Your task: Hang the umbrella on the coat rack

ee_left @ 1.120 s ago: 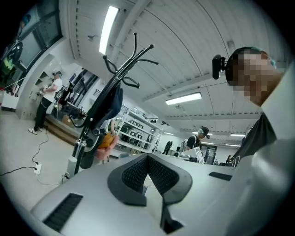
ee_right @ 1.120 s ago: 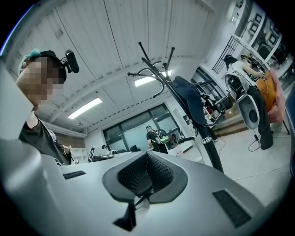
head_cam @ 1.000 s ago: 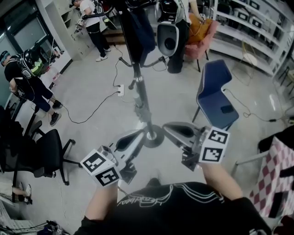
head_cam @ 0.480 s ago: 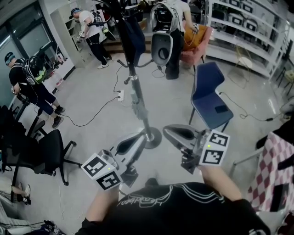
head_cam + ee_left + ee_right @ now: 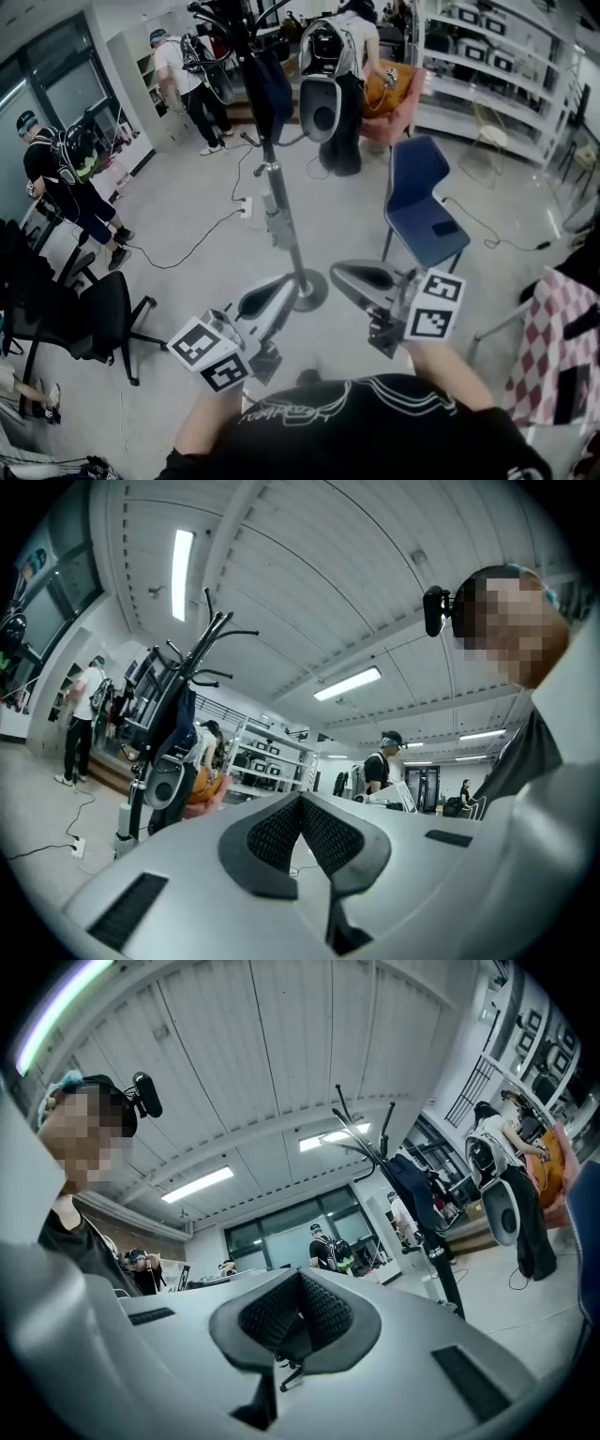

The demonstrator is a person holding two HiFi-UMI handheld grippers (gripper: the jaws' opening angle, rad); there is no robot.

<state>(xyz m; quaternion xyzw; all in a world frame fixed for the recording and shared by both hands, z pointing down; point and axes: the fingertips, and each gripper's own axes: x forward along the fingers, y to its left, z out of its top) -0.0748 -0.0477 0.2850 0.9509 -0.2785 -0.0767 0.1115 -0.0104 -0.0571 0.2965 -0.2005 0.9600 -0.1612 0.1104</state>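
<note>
The black coat rack (image 5: 277, 202) stands on its round base in the middle of the head view. A dark blue folded thing (image 5: 272, 89), which looks like the umbrella, hangs from its upper hooks. It shows too in the left gripper view (image 5: 183, 726) and the right gripper view (image 5: 412, 1190). A grey bag-like thing (image 5: 319, 108) hangs from a lower hook. My left gripper (image 5: 277, 286) and right gripper (image 5: 347, 272) are both shut and empty. They point level toward the rack's base, one on each side, apart from it.
A blue chair (image 5: 422, 192) stands right of the rack and a black office chair (image 5: 98, 319) at the left. A cable and socket strip (image 5: 246, 208) lie on the floor. People stand at the left (image 5: 66, 178) and back (image 5: 337, 56). Shelves (image 5: 487, 66) line the right.
Both grippers and the head camera have drawn back from the rack and risen a little, so more of its top shows. The jaws stay shut.
</note>
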